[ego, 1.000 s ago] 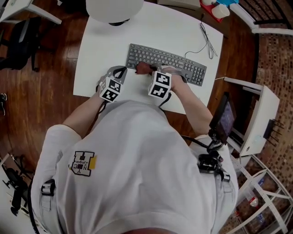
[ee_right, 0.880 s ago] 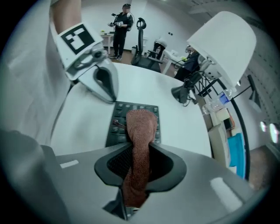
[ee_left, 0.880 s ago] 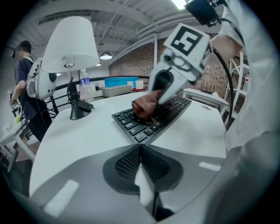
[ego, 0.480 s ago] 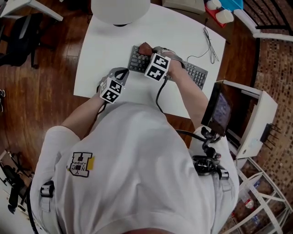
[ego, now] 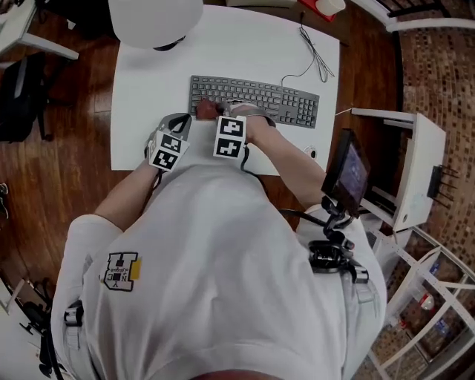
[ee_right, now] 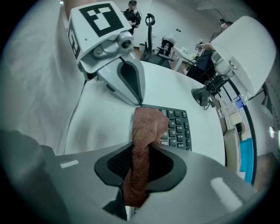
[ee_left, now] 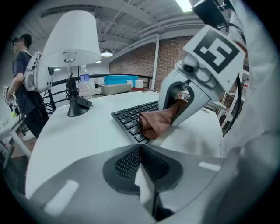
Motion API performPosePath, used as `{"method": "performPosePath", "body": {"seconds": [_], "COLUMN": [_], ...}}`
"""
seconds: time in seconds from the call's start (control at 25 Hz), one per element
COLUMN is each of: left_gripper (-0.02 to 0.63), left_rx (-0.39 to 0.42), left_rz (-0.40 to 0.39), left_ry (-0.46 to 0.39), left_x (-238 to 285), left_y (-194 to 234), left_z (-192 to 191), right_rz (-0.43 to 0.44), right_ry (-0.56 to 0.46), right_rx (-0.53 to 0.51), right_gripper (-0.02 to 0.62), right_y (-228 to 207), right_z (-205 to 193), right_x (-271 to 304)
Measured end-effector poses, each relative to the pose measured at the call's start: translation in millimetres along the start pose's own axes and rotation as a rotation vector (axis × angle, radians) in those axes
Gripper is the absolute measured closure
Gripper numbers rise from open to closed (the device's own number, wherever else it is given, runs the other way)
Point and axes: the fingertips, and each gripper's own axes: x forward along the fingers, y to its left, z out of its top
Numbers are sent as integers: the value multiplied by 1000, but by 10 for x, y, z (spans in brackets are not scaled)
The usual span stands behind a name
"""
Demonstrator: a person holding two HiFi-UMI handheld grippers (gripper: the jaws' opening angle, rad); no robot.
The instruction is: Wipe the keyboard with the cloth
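Observation:
A dark keyboard (ego: 256,100) lies on the white table (ego: 148,74). My right gripper (ego: 214,113) points steeply down at the keyboard's left near corner and is shut on a brown cloth (ego: 205,110). In the right gripper view the cloth (ee_right: 143,135) hangs out from between the jaws of the right gripper (ee_right: 138,175) onto the keys (ee_right: 179,127). My left gripper (ego: 180,120) sits just left of it over the bare table, jaws closed with nothing in them. The left gripper view shows the left gripper (ee_left: 141,151), the cloth (ee_left: 156,124) and the keyboard (ee_left: 129,116) ahead.
A lamp with a white shade (ego: 152,18) stands at the table's far left. The keyboard's thin cable (ego: 312,48) runs toward the far right. A small screen on a stand (ego: 349,174) and a white cabinet (ego: 415,171) are to the right of the table.
The right gripper carried the cloth across the keys to the keyboard's far edge, then back to its near left corner. The left gripper stayed where it was.

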Motion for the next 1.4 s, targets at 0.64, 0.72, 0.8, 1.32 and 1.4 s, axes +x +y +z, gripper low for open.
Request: {"method": "performPosePath", "body": {"seconds": [0.64, 0.72, 0.8, 1.32, 1.4], "left_gripper": [604, 604, 604, 604, 604], "left_rx": [-10, -9, -9, -1, 16], "left_rz": [-10, -11, -12, -36, -45], "left_ry": [5, 3, 2, -2, -12], "left_x": [-32, -27, -31, -9, -22], "left_y": [-85, -45, -20, -54, -65], "left_z": [68, 60, 57, 24, 24], "right_rz": [-161, -153, -134, -52, -63], "right_ry": [-15, 18, 40, 43, 43], "right_rx": [49, 31, 17, -102, -101], "right_gripper": [502, 502, 502, 502, 502], "right_y": [-1173, -1254, -1239, -337, -231], "right_z": [231, 259, 270, 401, 416], "right_x": [-40, 91, 179, 132, 125]}}
